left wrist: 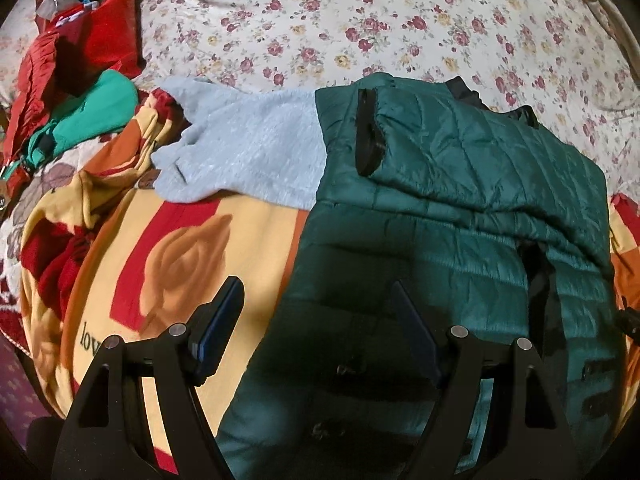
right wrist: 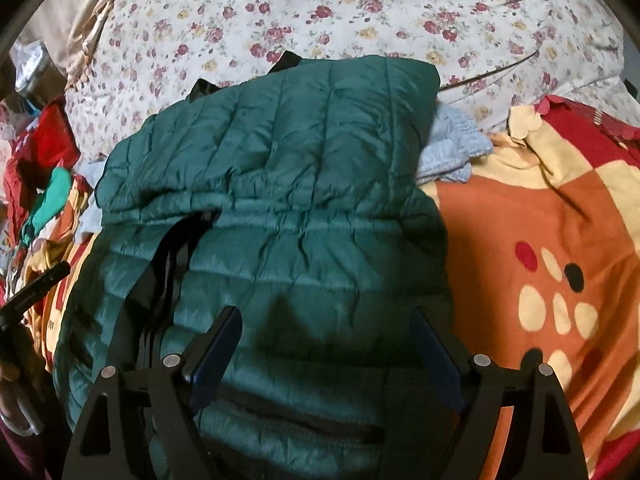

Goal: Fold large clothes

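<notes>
Left gripper and right gripper hover above a folded green quilted jacket, fingers spread wide, holding nothing. The jacket lies on an orange blanket printed "lov".

Quilted jacket: dark green, black trim. Behind it, quilt: cream, printed with maroon and yellow roses. Beneath it, blanket: orange, yellow and red blocks. Beside it, fleece: pale grey-blue.
</notes>
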